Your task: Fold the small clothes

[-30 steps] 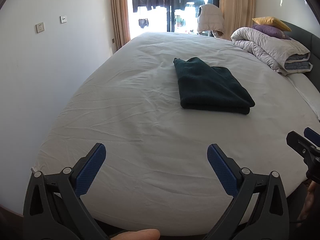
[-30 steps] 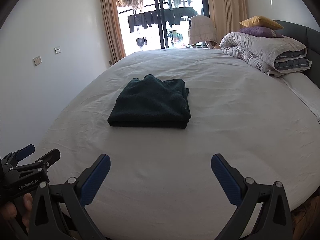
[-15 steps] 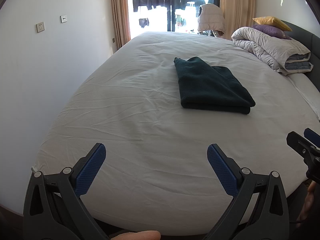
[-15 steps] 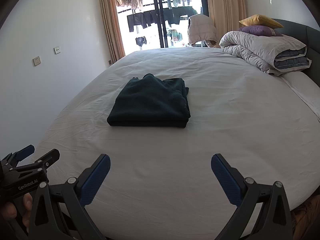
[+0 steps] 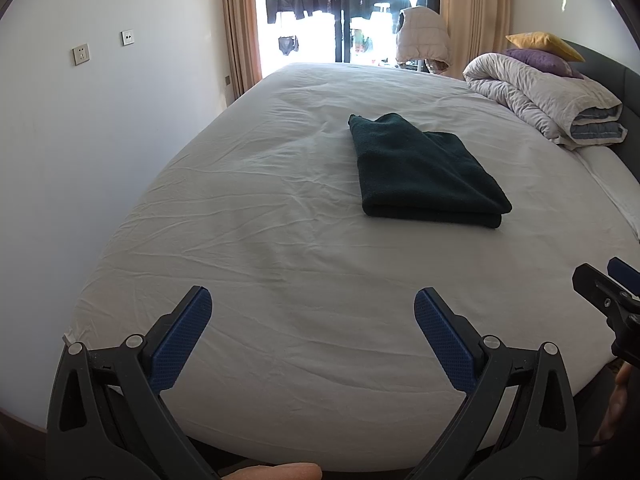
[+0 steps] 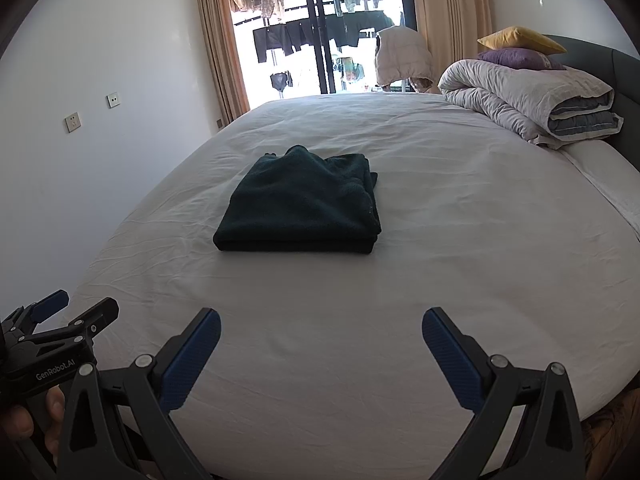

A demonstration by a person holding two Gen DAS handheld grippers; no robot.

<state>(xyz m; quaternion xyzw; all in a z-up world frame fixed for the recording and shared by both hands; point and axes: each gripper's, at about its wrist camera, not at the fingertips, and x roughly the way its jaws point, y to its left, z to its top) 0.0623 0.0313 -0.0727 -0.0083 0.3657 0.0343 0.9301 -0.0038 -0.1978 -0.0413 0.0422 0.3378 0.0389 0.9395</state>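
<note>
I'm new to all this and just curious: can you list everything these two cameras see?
Folded garment: one, dark green, middle of bed.
Bed: one, white sheet, fills the foreground.
Rolled duvet: one, grey, at headboard end.
Pillows: two, yellow on purple, atop duvet.
Puffy vest: one, beige, by the window.
Hanging laundry: several, mostly dark, outside.
Curtains: two, tan, flanking window.
Wall sockets: two, white wall.
Left hand-held gripper: open, empty.
Right hand-held gripper: open, empty.

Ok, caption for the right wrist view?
Open right gripper above the bed, facing a folded dark garment.
</note>
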